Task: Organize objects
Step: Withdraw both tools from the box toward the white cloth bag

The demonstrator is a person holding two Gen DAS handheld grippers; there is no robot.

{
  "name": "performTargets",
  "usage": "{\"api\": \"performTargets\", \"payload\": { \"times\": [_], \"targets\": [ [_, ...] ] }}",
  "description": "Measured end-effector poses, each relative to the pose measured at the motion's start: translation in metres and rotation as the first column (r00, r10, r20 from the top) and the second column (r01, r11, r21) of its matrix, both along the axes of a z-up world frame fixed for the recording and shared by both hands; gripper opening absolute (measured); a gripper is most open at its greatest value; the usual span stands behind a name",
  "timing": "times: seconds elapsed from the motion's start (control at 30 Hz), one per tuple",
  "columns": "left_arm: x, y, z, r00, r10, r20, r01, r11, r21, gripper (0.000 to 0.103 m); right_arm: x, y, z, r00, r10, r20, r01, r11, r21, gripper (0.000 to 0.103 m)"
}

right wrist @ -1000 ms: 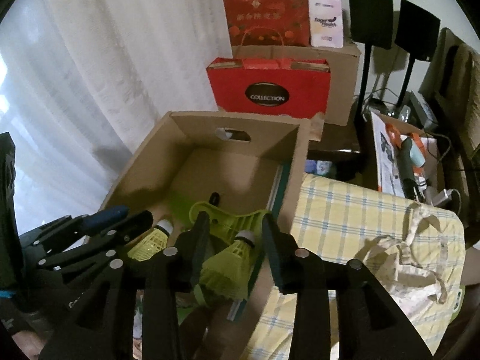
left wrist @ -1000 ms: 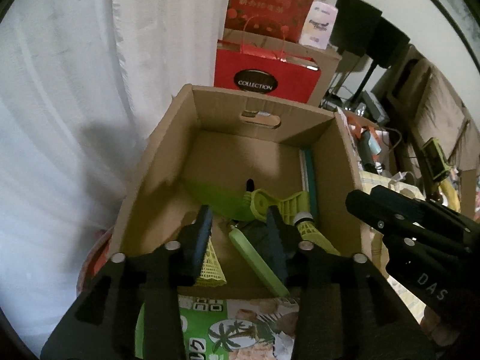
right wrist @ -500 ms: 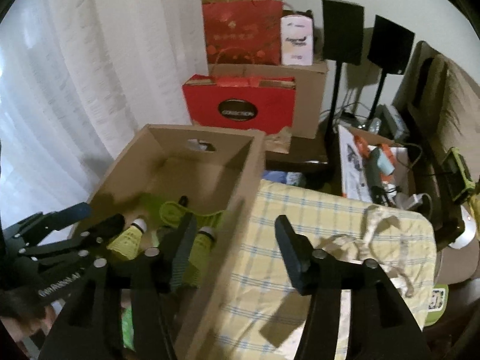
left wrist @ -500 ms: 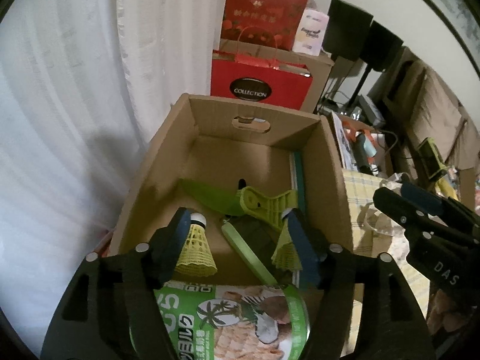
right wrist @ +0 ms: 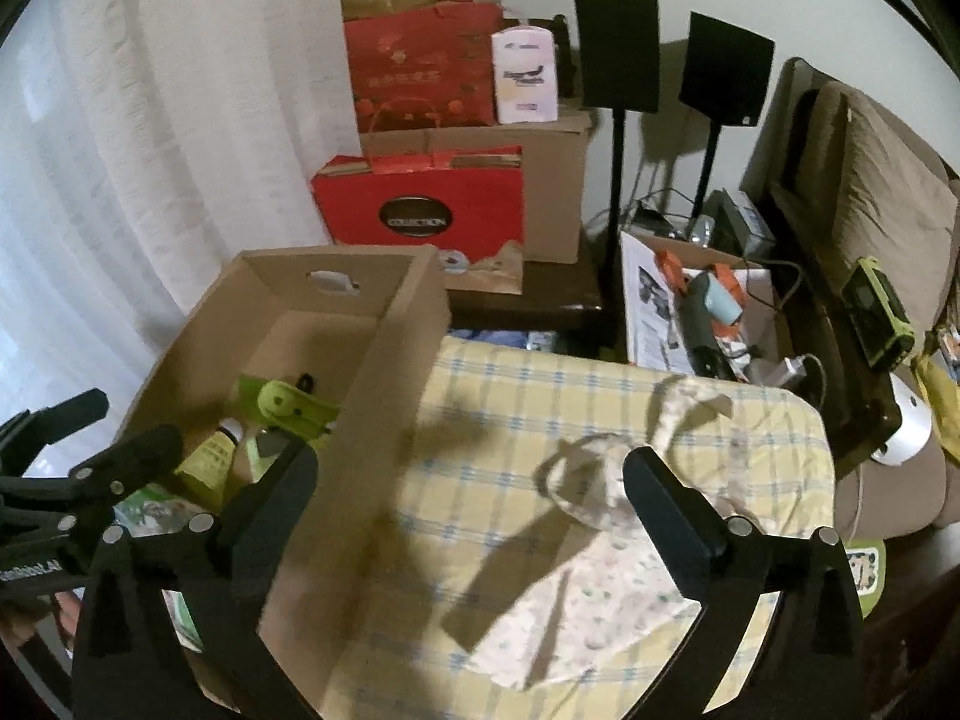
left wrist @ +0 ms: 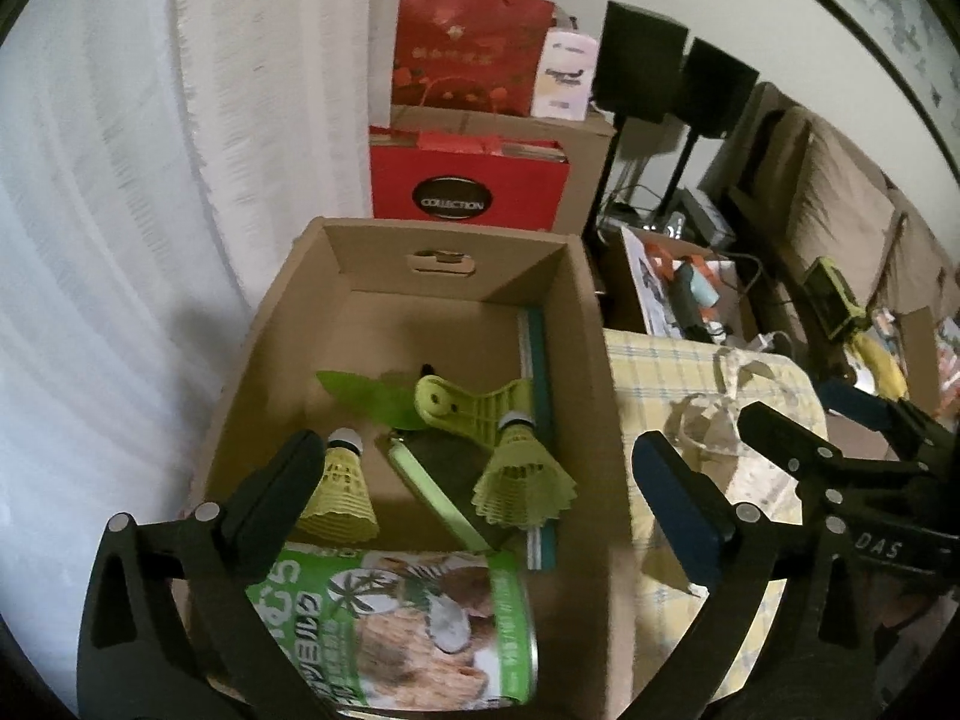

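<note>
An open cardboard box (left wrist: 594, 396) holds two yellow-green shuttlecocks, one at the left (left wrist: 342, 492) and one at the right (left wrist: 522, 474). A lime clip (left wrist: 468, 408), a dark flat case and a green snack bag (left wrist: 390, 618) lie in it too. My left gripper (left wrist: 480, 480) hangs above the box's near end. Its jaws are opening wide and nothing is pressed between them. My right gripper (right wrist: 471, 480) hovers over the box's right wall (right wrist: 384, 420) and the checked cloth (right wrist: 510, 396). Its jaws are also opening and hold nothing.
A white dotted fabric bag (right wrist: 600, 516) lies on the yellow checked cloth right of the box. Red gift bags (left wrist: 468, 192) and cartons stand behind the box, and a white curtain hangs at the left. Speakers on stands (right wrist: 618, 48), cables and a sofa fill the right.
Both grippers opened and let go of their shuttlecocks, which now lie in the box. Both pulled back and up, and the right one shifted right over the cloth.
</note>
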State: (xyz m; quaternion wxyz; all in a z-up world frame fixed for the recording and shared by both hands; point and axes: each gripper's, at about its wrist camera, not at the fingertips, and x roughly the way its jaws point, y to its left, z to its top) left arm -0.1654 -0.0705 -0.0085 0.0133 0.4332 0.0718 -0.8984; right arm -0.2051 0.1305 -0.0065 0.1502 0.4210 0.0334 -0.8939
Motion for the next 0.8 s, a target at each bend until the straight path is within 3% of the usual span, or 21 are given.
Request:
{"api": "performTargets", "payload": {
  "times": [0.33,0.8],
  "targets": [
    [0.013,0.039,0.005,0.998,-0.065,-0.003,0.065,0.998,-0.028,0.103,0.013,0.046,0.005,0.998,-0.054,-0.021,0.054,0.998,0.033,0.103],
    [0.032,0.098,0.001,0.986,-0.165,-0.021,0.165,0.986,-0.005,0.103,0.03,0.115,-0.001,0.99,-0.139,-0.027,0.14,0.989,0.042,0.103]
  ]
}}
